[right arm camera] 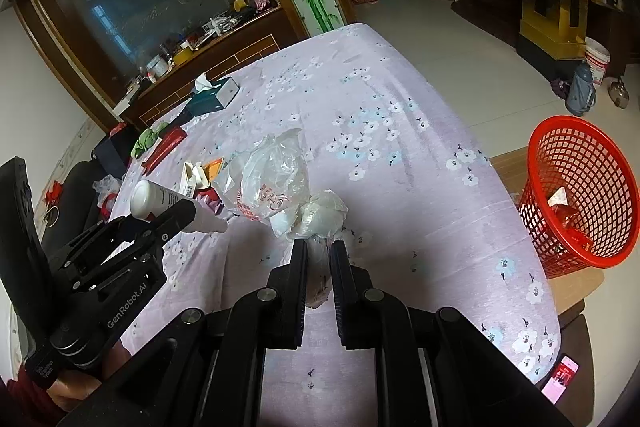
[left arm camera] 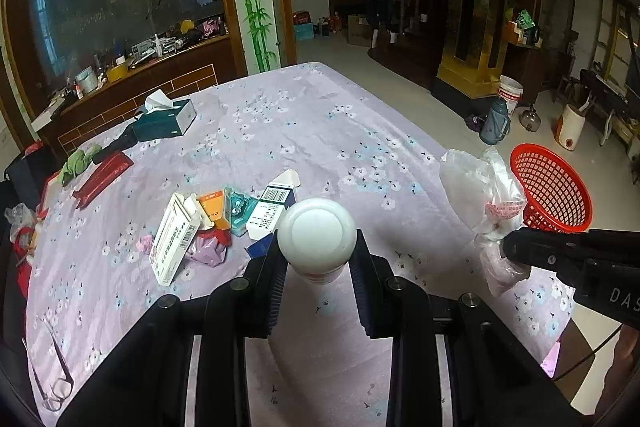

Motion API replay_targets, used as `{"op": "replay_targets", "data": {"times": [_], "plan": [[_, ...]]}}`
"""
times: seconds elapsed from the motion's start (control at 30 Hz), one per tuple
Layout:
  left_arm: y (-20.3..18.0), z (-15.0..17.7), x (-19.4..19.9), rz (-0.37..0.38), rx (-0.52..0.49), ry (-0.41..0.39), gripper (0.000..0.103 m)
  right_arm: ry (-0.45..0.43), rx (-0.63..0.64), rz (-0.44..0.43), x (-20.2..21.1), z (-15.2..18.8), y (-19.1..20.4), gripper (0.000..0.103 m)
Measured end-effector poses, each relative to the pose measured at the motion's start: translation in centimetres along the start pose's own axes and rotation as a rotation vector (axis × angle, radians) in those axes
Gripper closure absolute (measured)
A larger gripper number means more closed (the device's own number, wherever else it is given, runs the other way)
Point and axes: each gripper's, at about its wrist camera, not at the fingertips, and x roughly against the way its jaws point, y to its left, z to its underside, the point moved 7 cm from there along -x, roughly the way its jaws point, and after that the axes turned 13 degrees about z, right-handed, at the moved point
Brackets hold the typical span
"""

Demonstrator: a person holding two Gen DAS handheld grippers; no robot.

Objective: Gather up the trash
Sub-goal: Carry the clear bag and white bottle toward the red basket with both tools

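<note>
My left gripper point(left arm camera: 318, 255) is shut on a white plastic bottle point(left arm camera: 317, 235), held above the flowered tablecloth; from the right wrist view the bottle point(right arm camera: 160, 203) lies sideways in the left gripper point(right arm camera: 176, 217). My right gripper point(right arm camera: 319, 247) is shut on a crumpled clear plastic bag point(right arm camera: 276, 183) lifted above the table. The left wrist view shows this bag point(left arm camera: 488, 195) hanging from the right gripper point(left arm camera: 505, 247) at the table's right edge. A red mesh basket point(right arm camera: 580, 187) stands right of the table with some trash inside. Small cartons and wrappers point(left arm camera: 216, 223) lie piled mid-table.
A teal tissue box point(left arm camera: 166, 121), a red pack point(left arm camera: 102, 177) and green cloth point(left arm camera: 76, 163) lie at the table's far left. Glasses point(left arm camera: 56, 383) rest near the front left edge. A phone point(right arm camera: 562, 375) sits at the front right corner. Floor holds a thermos point(left arm camera: 494, 123) and bucket point(left arm camera: 510, 93).
</note>
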Motion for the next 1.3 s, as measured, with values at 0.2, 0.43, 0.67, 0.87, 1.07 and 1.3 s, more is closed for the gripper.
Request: {"op": "replay_targets", "data": {"times": [0.2,0.43,0.67,0.87,1.07,1.3], "plan": [[-0.5,0.0,0.1,0.005,-0.009,-0.006,0.074,0.001,-0.005,0.002,0.3,0.2,-0.4,0.091],[-0.8,0.1,-0.2,0.015,-0.012,-0.001,0.074,0.0,-0.011,0.011,0.8,0.5,-0.7,0.09],[-1.5,0.1,-0.2,0.027,-0.018,-0.004,0.074,-0.006,-0.019,0.021,1.2,0.6,-1.1,0.09],[-2.0,-0.1,-0.3,0.037,-0.028,-0.005,0.074,-0.012,-0.027,0.028,1.6,0.6,-1.7,0.09],[-2.7,-0.3,-0.5,0.047,-0.04,-0.005,0.074,-0.018,-0.042,0.033,2.0,0.7,-2.3,0.09],[-3.6,-0.5,-0.8,0.058,-0.059,0.001,0.074,-0.021,-0.064,0.041,2.2,0.8,-3.3,0.09]]}}
